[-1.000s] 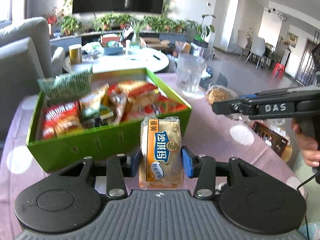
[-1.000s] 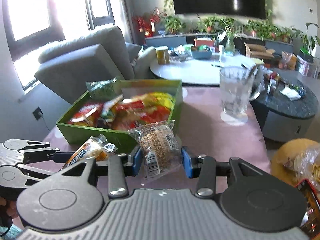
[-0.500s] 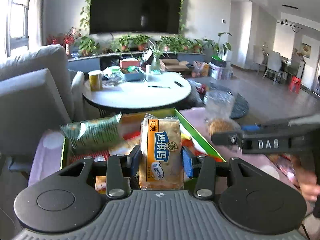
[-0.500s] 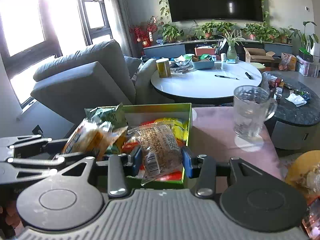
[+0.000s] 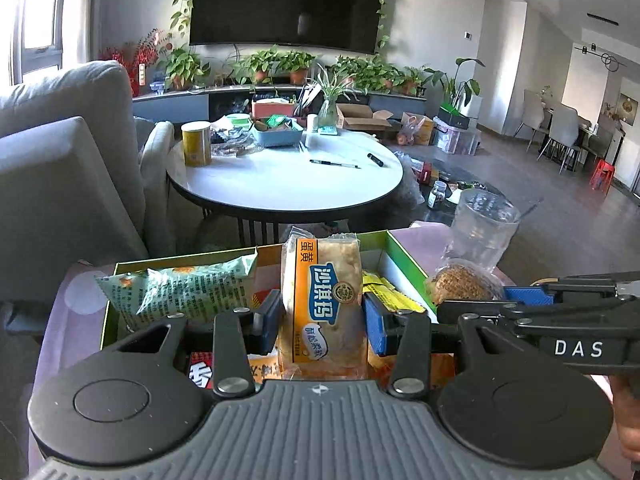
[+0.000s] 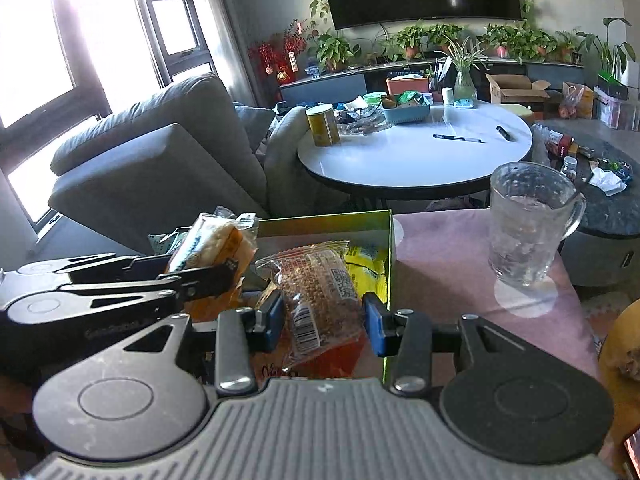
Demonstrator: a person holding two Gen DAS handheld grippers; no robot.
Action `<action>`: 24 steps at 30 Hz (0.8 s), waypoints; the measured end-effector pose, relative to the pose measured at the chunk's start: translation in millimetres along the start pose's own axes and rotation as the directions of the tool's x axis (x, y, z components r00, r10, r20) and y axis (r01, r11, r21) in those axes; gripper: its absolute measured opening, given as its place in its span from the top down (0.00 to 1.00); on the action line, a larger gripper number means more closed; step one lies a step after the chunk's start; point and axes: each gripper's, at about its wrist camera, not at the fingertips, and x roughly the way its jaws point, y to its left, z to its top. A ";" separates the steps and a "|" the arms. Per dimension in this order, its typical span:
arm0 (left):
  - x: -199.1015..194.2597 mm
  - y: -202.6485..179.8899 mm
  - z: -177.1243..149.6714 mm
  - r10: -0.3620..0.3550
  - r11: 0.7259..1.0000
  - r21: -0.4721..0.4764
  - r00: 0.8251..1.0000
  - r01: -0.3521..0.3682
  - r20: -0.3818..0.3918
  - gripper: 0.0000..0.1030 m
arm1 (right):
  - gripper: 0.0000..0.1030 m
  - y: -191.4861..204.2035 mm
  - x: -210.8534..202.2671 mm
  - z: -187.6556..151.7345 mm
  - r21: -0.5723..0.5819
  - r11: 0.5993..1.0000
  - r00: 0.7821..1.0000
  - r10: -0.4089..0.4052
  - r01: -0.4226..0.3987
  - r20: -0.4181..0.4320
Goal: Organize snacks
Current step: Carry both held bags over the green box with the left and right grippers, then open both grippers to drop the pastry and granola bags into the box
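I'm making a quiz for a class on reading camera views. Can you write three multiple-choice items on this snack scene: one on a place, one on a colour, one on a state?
1. Where does the glass mug stand?
A. inside the box
B. on the tablecloth right of the box
C. on the round white table

2. What colour is the snack box?
A. green
B. red
C. blue

3. What is the left gripper doing?
A. open and empty
B. shut on a pen
C. shut on a yellow cake pack

Answers: 1 B, the mug sits on pink cloth beside the box. 2 A, its walls are green. 3 C, both pads press the pack.
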 end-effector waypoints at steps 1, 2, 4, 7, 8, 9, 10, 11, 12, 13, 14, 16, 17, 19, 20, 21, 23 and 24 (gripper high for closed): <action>1.6 -1.3 -0.1 0.002 1.000 0.004 1.000 -0.002 -0.002 0.61 | 0.21 0.6 2.1 1.0 0.001 1.000 1.000 -0.001 0.001 -0.001; 4.6 -0.9 0.5 0.004 1.000 0.009 1.000 -0.004 -0.004 0.61 | 0.21 1.1 3.4 1.4 0.003 1.000 1.000 -0.001 0.001 -0.002; 8.1 -1.1 0.0 0.006 1.000 0.014 1.000 -0.006 -0.011 0.61 | 0.21 3.0 7.6 2.9 0.007 1.000 1.000 -0.001 0.001 -0.006; 12.0 0.4 -1.9 0.013 1.000 0.014 1.000 -0.013 -0.020 0.61 | 0.21 4.7 12.5 3.9 0.011 1.000 1.000 0.000 0.001 -0.012; 13.5 1.2 -3.0 0.015 1.000 0.012 1.000 -0.015 -0.024 0.61 | 0.21 5.3 13.2 3.4 0.011 1.000 1.000 0.001 0.000 -0.015; 14.6 1.9 -3.8 0.015 1.000 0.010 0.999 -0.014 -0.028 0.61 | 0.21 5.9 13.7 2.7 0.012 1.000 1.000 0.003 -0.002 -0.018; 15.9 2.1 -3.9 0.014 1.000 0.007 0.999 -0.014 -0.033 0.61 | 0.21 6.1 14.7 2.3 0.011 1.000 1.000 0.005 -0.005 -0.022; 17.1 3.2 -5.0 0.014 1.000 0.003 0.999 -0.014 -0.038 0.60 | 0.21 6.3 15.3 1.7 0.011 1.000 1.000 0.006 -0.006 -0.024; 17.2 4.0 -5.8 0.017 1.000 0.001 0.999 -0.017 -0.036 0.58 | 0.21 6.6 15.7 1.5 0.012 1.000 1.000 0.005 -0.005 -0.025; 15.9 4.2 -6.8 0.024 1.000 0.003 0.999 -0.024 -0.030 0.56 | 0.21 6.1 15.1 1.5 0.015 1.000 1.000 0.004 -0.003 -0.025; 13.0 4.4 -7.8 0.028 1.000 0.006 0.999 -0.028 -0.022 0.50 | 0.21 5.7 15.7 2.1 0.018 1.000 1.000 0.004 -0.003 -0.027; 5.4 5.4 -8.3 0.037 0.999 0.004 0.999 -0.037 0.000 0.45 | 0.21 5.1 15.3 3.7 0.025 1.000 1.000 0.007 -0.006 -0.027; 1.2 6.2 -8.9 0.041 0.999 0.003 0.999 -0.041 0.010 0.43 | 0.21 5.0 15.3 4.3 0.025 1.000 1.000 0.006 -0.005 -0.026; -6.0 7.8 -10.6 0.048 0.999 -0.001 0.999 -0.048 0.025 0.39 | 0.21 4.9 18.3 7.7 0.027 1.000 1.000 0.001 0.000 -0.024; -8.1 9.5 -10.7 0.052 0.999 -0.002 0.998 -0.052 0.029 0.38 | 0.21 4.7 18.4 8.1 0.030 1.000 1.000 0.001 0.000 -0.024; -11.4 10.0 -12.2 0.057 0.998 0.003 0.998 -0.057 0.031 0.36 | 0.21 4.5 19.8 8.5 0.033 0.999 1.000 0.002 -0.001 -0.025; -14.7 11.0 -15.2 0.065 0.998 0.018 0.997 -0.066 0.033 0.34 | 0.21 5.0 21.6 8.7 0.039 0.999 1.000 0.003 -0.002 -0.029; -16.2 11.1 -16.8 0.072 0.997 0.025 0.997 -0.073 0.032 0.33 | 0.21 5.2 22.8 9.1 0.041 0.999 1.000 0.003 -0.001 -0.031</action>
